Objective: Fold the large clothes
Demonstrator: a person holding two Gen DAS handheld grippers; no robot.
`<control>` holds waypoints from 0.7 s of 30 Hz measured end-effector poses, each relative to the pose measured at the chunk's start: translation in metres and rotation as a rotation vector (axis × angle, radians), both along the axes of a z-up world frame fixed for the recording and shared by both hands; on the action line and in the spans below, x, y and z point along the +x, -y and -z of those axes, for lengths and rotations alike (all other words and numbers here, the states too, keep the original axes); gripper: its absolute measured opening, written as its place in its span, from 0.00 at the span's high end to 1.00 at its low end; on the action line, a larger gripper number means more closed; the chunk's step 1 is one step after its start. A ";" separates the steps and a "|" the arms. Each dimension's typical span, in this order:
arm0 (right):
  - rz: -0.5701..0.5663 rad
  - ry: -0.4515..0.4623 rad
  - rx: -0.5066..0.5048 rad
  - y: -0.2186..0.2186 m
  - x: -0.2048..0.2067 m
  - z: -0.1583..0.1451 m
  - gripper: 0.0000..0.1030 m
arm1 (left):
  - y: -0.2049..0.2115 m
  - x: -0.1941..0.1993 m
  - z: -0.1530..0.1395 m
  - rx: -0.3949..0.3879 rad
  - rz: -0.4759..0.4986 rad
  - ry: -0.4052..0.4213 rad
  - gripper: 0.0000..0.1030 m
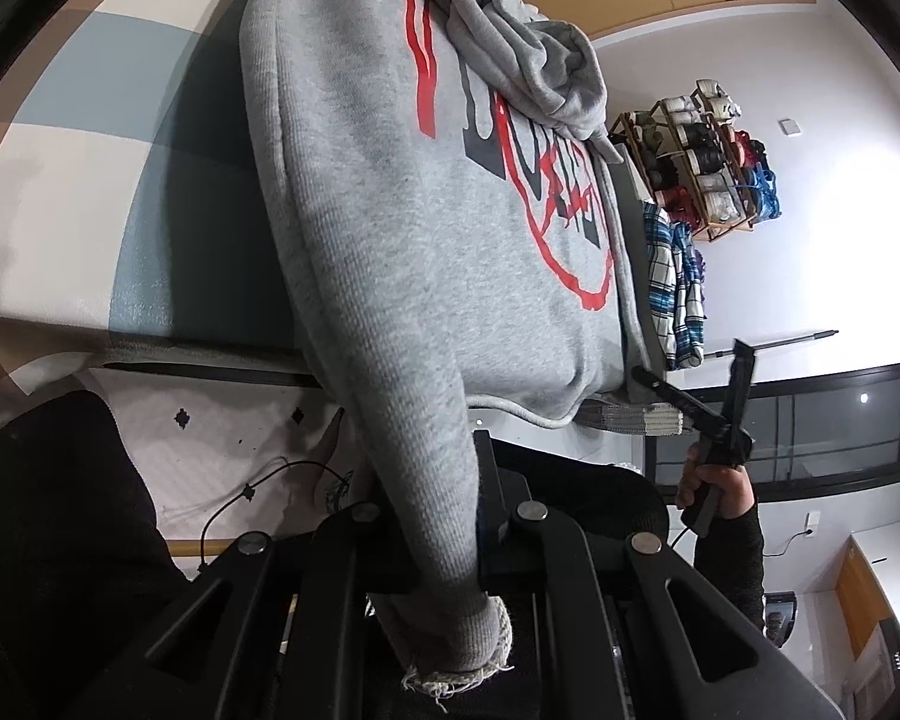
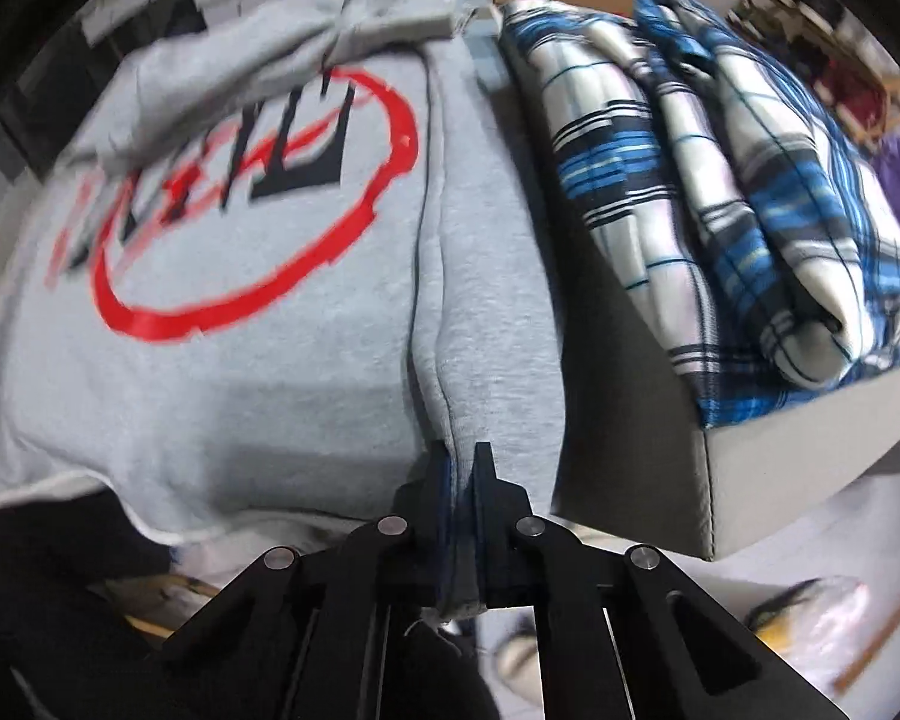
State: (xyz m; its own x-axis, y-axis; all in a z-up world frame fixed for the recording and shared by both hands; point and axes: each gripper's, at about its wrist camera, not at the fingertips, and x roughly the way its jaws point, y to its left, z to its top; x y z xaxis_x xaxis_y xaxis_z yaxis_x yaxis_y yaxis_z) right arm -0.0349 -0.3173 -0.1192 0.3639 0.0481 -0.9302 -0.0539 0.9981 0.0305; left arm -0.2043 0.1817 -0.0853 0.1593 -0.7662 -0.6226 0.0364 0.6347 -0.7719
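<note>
Both claws grip the grey hoodie (image 1: 390,228), which lies print-up on the bed (image 1: 90,138): left claw (image 1: 444,516) is clamped on its sleeve (image 1: 426,480) near the frayed cuff, right claw (image 2: 457,468) is pinched on a fold at the hem edge. Just beside it lies a folded blue plaid garment (image 2: 720,180)

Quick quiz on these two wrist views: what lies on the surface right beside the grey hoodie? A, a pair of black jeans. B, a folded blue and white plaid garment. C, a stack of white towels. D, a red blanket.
B: in the right wrist view a folded blue and white plaid garment lies next to the grey hoodie, and the left wrist view shows it there too.
</note>
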 end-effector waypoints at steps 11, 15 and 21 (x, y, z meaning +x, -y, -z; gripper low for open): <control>0.196 0.211 0.629 0.057 -0.025 -0.043 0.95 | -0.002 -0.001 0.004 -0.001 -0.004 -0.026 0.94; 0.221 0.125 0.403 0.048 -0.031 -0.023 0.95 | -0.001 -0.001 0.005 0.010 -0.001 -0.029 0.94; 0.159 0.096 0.231 0.016 -0.024 -0.019 0.91 | -0.002 -0.003 0.005 0.017 -0.005 -0.038 0.94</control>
State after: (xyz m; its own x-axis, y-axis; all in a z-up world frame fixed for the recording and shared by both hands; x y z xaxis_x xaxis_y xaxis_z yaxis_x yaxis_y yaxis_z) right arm -0.0588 -0.3332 -0.1001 0.4698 0.1897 -0.8622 0.0890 0.9615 0.2600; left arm -0.2068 0.1837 -0.0906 0.1394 -0.7546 -0.6412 0.0043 0.6480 -0.7617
